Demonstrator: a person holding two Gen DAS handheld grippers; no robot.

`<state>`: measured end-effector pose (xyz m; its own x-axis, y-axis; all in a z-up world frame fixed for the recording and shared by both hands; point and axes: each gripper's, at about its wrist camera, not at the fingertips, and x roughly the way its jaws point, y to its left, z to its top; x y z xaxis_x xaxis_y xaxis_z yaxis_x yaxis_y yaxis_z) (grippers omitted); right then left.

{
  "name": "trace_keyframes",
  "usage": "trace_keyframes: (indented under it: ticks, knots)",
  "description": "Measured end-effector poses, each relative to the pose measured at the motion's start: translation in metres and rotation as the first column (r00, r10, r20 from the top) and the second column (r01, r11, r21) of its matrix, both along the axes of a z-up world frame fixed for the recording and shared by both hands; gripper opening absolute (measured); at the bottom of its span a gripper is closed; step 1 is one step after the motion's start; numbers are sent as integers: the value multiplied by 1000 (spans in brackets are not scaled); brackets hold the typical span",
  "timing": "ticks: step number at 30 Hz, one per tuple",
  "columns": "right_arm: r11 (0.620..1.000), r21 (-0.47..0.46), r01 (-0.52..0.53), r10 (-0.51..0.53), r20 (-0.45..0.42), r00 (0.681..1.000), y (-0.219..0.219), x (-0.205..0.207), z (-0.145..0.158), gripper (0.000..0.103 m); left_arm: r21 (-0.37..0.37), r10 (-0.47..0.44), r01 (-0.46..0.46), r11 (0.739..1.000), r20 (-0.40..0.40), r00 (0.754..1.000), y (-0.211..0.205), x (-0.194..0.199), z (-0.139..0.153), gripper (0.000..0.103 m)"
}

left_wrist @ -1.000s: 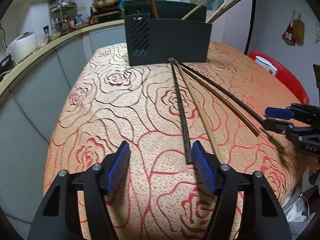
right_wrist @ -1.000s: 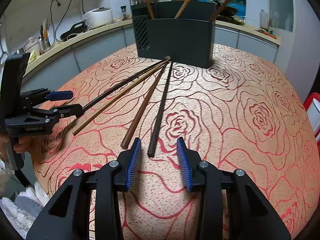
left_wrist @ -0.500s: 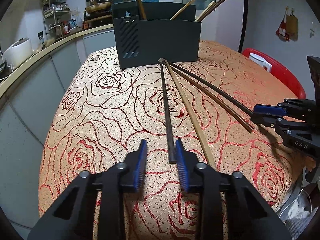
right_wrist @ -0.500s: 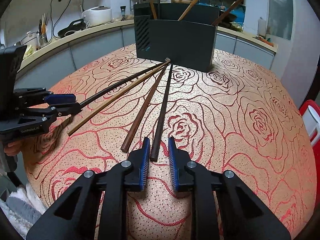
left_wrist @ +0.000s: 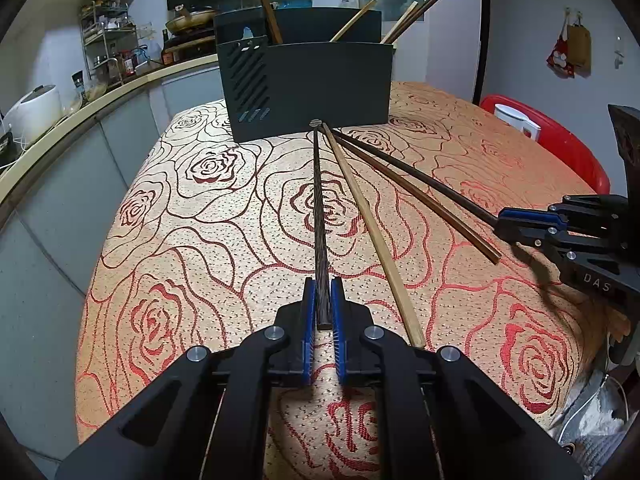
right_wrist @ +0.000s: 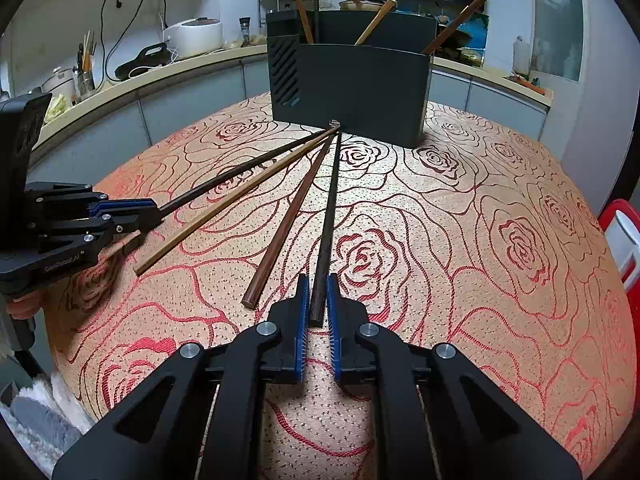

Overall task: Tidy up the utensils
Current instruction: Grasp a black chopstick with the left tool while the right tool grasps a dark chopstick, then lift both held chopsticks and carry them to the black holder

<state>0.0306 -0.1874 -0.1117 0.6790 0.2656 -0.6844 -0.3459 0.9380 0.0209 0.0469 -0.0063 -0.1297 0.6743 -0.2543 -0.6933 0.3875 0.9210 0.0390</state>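
Dark grey rectangular utensil holder [left_wrist: 312, 84] [right_wrist: 360, 88] stands upright on the orange rose-patterned tablecloth [left_wrist: 180, 220] and is the landmark here. Several wooden sticks [left_wrist: 268, 0] lean out of its top; I can't tell which compartment each is in.

Four loose chopsticks lie flat on the cloth just in front of the holder. Their far tips bunch together close to its front wall, and their near ends fan out away from it.

Left gripper [left_wrist: 323, 284] [right_wrist: 154, 212] has its jaws closing tight. The blue pads [left_wrist: 308, 312] are pressed on both sides of the near end of the dark woven-grain chopstick [left_wrist: 320, 208] [right_wrist: 224, 180], at the end farthest from the holder. That stick's far tip is almost at the holder's base.

Right gripper [right_wrist: 316, 280] [left_wrist: 504, 222] also has its jaws closing, clamped on the near end of the plain black chopstick [right_wrist: 330, 208] [left_wrist: 420, 176]. This stick also points back at the holder front.

Between the two gripped sticks lie two free ones, neither held. The pale bamboo chopstick [left_wrist: 368, 216] [right_wrist: 240, 200] is next to the left gripper's stick. The reddish-brown round chopstick [left_wrist: 420, 200] [right_wrist: 298, 208] is next to the right gripper's stick.

Both held sticks look to be resting on the cloth, but I can't tell if the gripped ends are raised. The grippers are well apart, on opposite edges of the fan, both well away from the holder.
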Motion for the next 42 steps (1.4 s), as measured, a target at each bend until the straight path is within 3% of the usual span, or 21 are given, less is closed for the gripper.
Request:
trace_keyframes:
  ticks: [8,15,30,42]
  knots:
    - [996,68,63,-62,-12,998,-21,2,15,8,-33,28,-26,999,53,998,14,-4,21,7]
    - [982,158,102,-111,50,993,-50,-4,52,8,-87,61,-48,995,151,987,31,-16,59,7]
    - [963,251,98,-155,216,964,-77,-7,128,8,-101,72,-40,994,335,940,40,-20,140,7]
    - [960,272,66,-137,250,959,-78,9,160,8,-112,71,-31,993,374,924,42,3,182,7]
